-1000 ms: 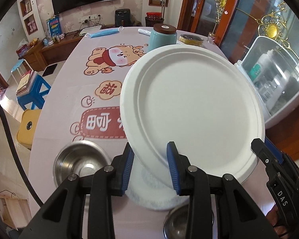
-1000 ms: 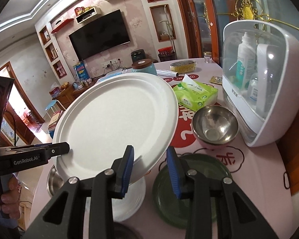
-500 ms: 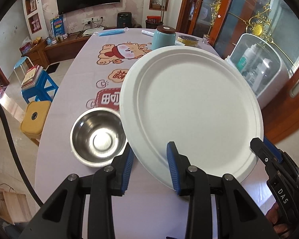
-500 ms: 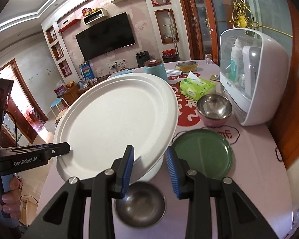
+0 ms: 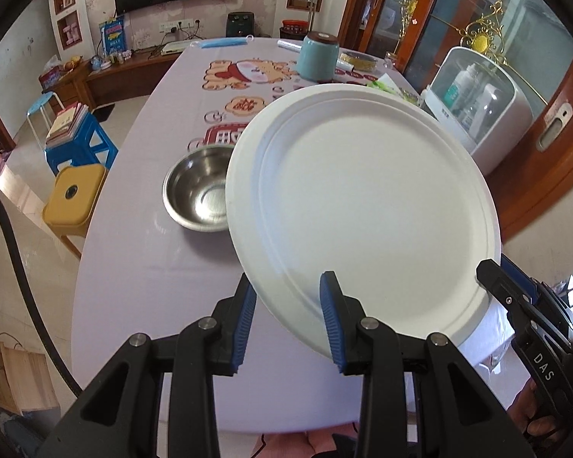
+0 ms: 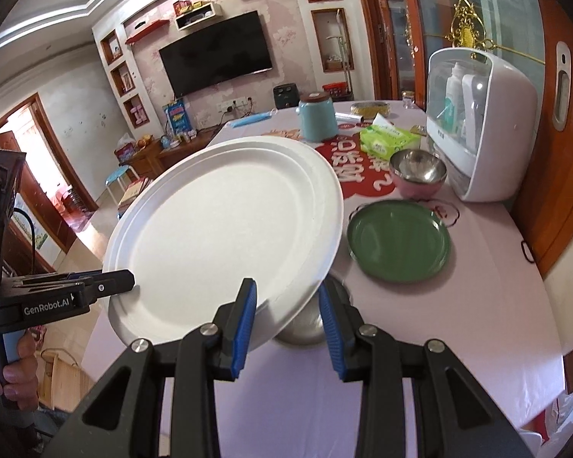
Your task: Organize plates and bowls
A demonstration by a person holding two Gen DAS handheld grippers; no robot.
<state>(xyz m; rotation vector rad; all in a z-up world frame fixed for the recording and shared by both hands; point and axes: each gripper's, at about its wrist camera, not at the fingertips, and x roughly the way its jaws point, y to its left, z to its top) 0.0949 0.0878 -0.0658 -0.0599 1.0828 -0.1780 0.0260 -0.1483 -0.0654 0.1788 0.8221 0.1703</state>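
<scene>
The white plate [image 5: 363, 206] is carried back toward the near edge of the bench [image 5: 141, 286]. In the left wrist view the steel bowl [image 5: 196, 191], earlier at the lower left, is now seen at centre left. In the right wrist view the green plate [image 6: 398, 244], earlier under the tool, is now seen at centre right.

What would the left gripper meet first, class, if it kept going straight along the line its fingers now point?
The white plate that the left gripper already holds fills that line; behind it probably the table, though depth is unclear.
</scene>
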